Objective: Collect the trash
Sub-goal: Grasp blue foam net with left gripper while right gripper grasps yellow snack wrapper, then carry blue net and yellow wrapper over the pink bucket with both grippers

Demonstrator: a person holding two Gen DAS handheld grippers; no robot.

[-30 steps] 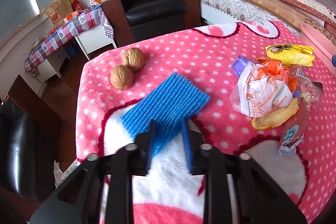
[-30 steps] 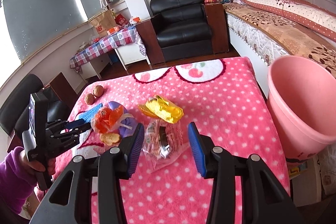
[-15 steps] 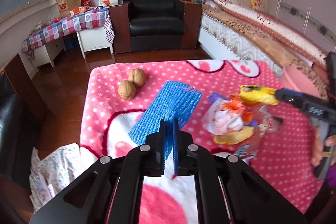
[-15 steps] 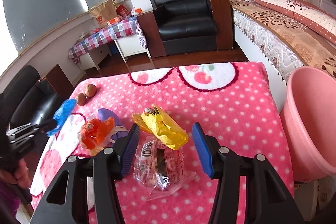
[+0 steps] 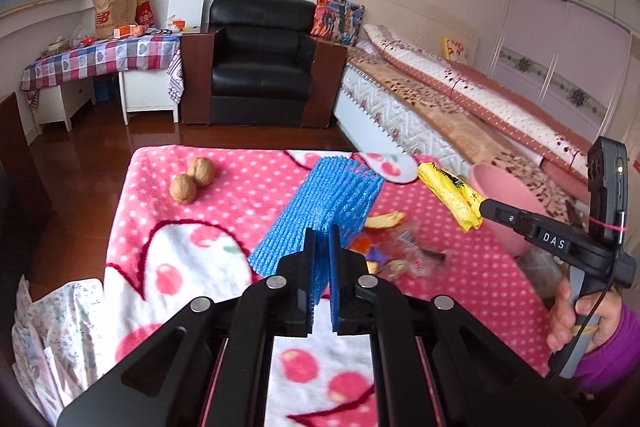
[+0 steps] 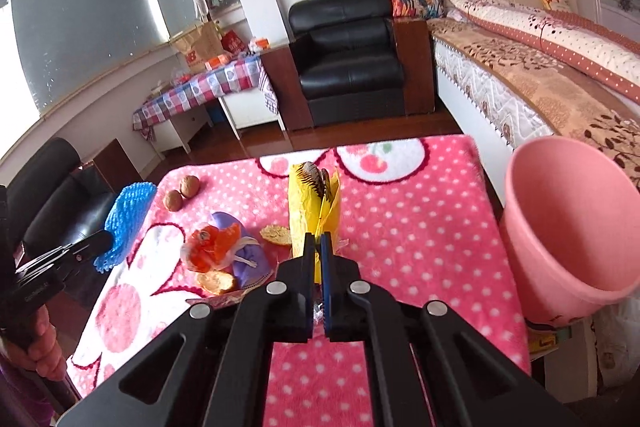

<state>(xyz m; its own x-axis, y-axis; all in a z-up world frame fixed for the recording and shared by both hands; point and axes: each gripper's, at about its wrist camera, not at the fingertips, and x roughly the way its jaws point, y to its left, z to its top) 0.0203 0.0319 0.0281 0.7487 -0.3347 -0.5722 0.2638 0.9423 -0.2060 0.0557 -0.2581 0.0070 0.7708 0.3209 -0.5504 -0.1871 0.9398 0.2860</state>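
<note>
My left gripper [image 5: 322, 243] is shut on a blue foam net sleeve [image 5: 328, 203] and holds it above the pink dotted table cover; the sleeve also shows in the right wrist view [image 6: 122, 223]. My right gripper [image 6: 316, 247] is shut on a yellow snack wrapper [image 6: 312, 203] and holds it raised; the wrapper also shows in the left wrist view [image 5: 452, 199]. A pink bin [image 6: 568, 235] stands at the table's right edge. A pile of orange, purple and clear wrappers with peel [image 6: 228, 255] lies on the table.
Two walnuts [image 5: 192, 179] lie at the far left of the table cover [image 5: 248, 195]. A black armchair [image 6: 352, 67], a bed [image 6: 540, 67] and a side table with a checked cloth [image 5: 100, 59] stand beyond. A patterned cloth [image 5: 48, 327] hangs at the near left edge.
Both grippers have lifted. My right gripper closed on the yellow wrapper and raised it. My left gripper carried the blue sleeve up and to the right, toward the bin side.
</note>
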